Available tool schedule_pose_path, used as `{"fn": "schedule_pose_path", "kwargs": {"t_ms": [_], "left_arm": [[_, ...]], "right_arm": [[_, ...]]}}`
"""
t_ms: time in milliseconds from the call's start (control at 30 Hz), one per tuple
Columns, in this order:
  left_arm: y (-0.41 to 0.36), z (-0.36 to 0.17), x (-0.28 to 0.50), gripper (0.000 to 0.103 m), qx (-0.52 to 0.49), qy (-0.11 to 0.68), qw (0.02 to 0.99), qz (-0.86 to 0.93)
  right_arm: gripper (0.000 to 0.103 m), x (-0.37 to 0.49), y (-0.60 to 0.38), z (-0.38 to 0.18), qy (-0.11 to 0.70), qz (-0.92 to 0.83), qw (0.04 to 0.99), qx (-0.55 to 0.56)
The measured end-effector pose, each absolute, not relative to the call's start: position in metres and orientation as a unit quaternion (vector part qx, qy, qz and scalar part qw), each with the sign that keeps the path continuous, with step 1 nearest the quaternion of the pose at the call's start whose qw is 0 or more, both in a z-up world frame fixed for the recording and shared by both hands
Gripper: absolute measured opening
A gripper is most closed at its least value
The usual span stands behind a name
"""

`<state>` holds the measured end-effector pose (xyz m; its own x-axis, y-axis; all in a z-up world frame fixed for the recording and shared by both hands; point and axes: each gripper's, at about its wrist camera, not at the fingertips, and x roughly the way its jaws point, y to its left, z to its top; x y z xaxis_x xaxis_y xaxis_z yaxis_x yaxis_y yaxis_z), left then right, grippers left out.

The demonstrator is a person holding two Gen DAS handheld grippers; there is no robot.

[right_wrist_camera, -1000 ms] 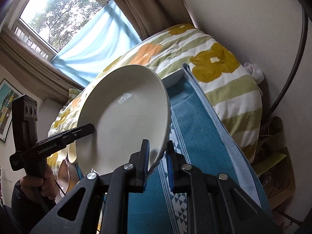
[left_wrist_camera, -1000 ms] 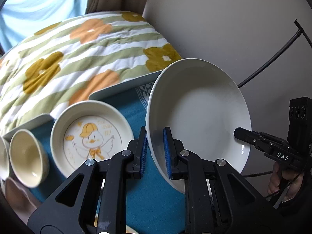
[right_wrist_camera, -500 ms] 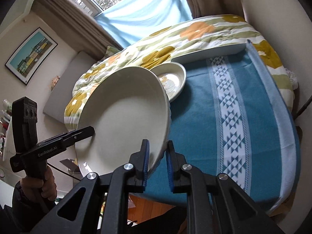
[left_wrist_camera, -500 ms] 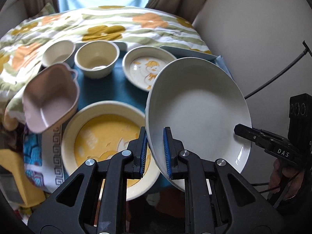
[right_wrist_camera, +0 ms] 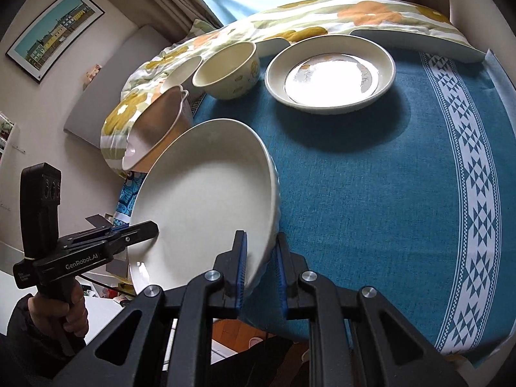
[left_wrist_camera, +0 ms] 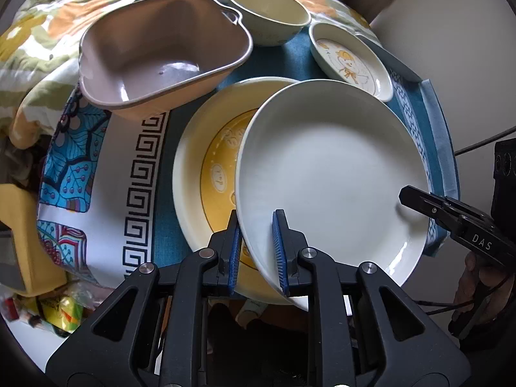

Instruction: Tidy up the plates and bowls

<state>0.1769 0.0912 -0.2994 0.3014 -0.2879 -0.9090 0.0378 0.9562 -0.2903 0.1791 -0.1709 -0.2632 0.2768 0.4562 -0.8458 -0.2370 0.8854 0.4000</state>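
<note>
White plate held at both rims above the yellow plate.

The left gripper and the right gripper each have their blue-padded jaws clamped on opposite rims of the white plate, which tilts over the yellow-centred plate at mid-frame on the teal tablecloth. Upper left in the left wrist view sits a pinkish square bowl, with two cream bowls above it and a duck-print dish at upper right.
</note>
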Motion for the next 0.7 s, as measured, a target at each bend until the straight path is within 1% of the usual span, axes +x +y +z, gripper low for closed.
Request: {"fn": "schedule_pose_path", "kwargs": {"t_ms": [367, 700], "left_arm": [[0.089, -0.315, 0.196, 0.016, -0.059, 0.596, 0.794, -0.100], [0.061, -0.313, 0.199, 0.016, 0.001, 0.581, 0.810, -0.082]], "right_arm": [[0.015, 0.192, -0.151, -0.268, 0.560, 0.195, 0.803, 0.060], [0.015, 0.188, -0.145, -0.269, 0.557, 0.180, 0.810, 0.010]]}}
